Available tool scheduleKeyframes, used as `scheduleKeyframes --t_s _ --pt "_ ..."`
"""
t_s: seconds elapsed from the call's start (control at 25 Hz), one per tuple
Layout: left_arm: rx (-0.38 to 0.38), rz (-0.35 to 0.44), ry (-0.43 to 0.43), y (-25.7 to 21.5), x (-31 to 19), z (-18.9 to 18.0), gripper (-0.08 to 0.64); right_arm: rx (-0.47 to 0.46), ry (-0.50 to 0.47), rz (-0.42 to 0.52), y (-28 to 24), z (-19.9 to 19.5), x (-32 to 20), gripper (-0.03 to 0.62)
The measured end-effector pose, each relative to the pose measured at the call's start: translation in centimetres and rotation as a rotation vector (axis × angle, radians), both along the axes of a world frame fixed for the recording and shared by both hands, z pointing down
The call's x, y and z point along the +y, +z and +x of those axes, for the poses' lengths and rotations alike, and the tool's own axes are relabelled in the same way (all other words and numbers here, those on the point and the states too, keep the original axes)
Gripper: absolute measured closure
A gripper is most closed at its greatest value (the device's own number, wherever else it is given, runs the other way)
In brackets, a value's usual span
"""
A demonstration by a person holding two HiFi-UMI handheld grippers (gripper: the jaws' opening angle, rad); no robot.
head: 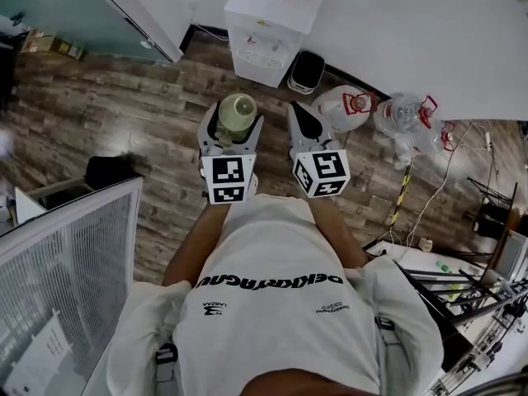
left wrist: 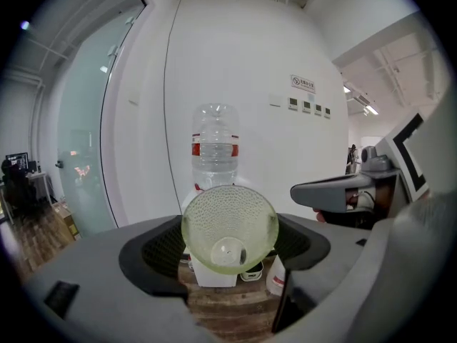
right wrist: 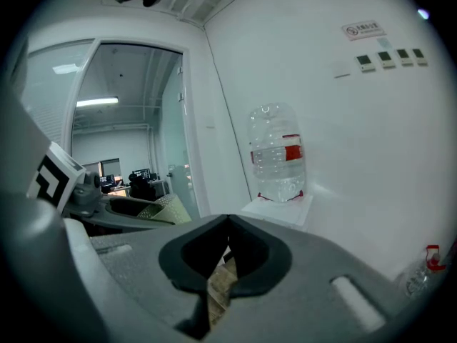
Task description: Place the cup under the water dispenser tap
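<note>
Green-tinted glass cup rides clamped in the wide-spread left gripper, well short of the far water dispenser; right gripper pinched closed, empty. Carrying stage, I'd say. Next: close in and line the cup up under the tap.

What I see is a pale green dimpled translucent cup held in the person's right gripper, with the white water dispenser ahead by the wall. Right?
Not quite. The pale green dimpled translucent cup sits in the left gripper, not the right, as the left gripper view shows. The white water dispenser does stand ahead by the wall.
</note>
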State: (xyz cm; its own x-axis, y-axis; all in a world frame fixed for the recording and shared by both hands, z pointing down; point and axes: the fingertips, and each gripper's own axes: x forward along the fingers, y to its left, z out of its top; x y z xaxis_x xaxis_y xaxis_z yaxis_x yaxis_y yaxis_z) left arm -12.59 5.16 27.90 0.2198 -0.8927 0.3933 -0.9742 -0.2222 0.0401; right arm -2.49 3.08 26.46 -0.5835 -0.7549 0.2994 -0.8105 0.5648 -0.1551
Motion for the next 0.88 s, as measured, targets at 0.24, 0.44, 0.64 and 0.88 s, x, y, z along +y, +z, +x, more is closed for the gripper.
scheduleKeyframes --t_s 0.24,0.44,0.64,0.88 --pt "0.01 -0.023 0.065 1.6 -4.3 -2.0 0.19 0.027 0.044 -0.017 1.1 -2.7 -3.7 0.594" --pt "0.026 -0.056 0.108 3.9 -6.5 -2.1 0.19 0.04 0.08 -0.032 2.6 -3.5 -6.0 0.594" --pt "0.034 -0.083 0.127 6.1 -8.6 -1.4 0.19 0.037 0.111 -0.043 4.2 -3.0 -8.3 0.594" --pt "0.021 -0.083 0.127 8.6 -11.7 -0.2 0.19 0.027 0.113 -0.055 7.3 -1.9 -11.4 0.594"
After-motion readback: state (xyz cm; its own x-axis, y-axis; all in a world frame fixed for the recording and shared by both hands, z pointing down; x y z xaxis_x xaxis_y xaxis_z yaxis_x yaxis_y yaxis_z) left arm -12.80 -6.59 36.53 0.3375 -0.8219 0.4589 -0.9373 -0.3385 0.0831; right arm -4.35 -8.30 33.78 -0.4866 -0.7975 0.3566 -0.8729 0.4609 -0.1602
